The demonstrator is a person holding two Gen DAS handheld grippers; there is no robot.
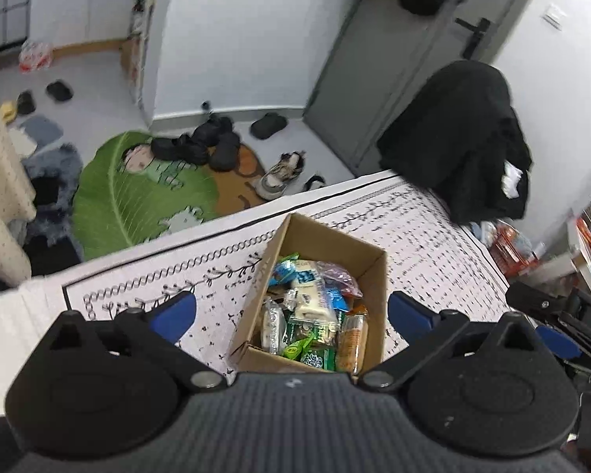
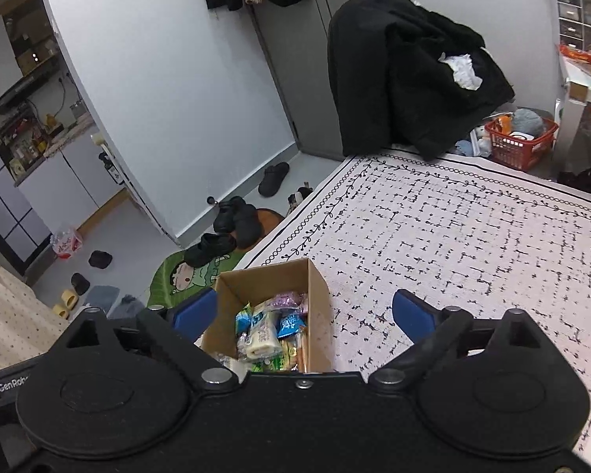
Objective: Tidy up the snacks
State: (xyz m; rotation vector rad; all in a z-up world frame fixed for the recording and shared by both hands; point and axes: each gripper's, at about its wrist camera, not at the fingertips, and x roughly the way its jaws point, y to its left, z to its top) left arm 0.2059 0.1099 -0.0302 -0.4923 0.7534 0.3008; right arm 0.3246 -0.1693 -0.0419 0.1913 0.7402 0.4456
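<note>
My left gripper (image 1: 291,311) and right gripper (image 2: 305,309) both gape wide, holding nothing.
The cardboard box (image 1: 368,264) of snacks (image 1: 315,307) sits on the patterned worktop (image 2: 453,236), near its edge.

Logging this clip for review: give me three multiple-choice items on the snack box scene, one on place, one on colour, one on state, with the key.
1. Where does the cardboard box stand?
A. on the patterned cloth
B. on the green leaf mat
C. in the red basket

2. What colour are the pads of the left gripper?
A. red
B. blue
C. white

3. How do the jaws of the right gripper stand?
A. shut on a snack
B. shut, empty
C. open, empty

Key: 1 A, the patterned cloth lies under the box. 2 B, both pads show blue. 3 C, the fingers stand wide apart, holding nothing.
</note>
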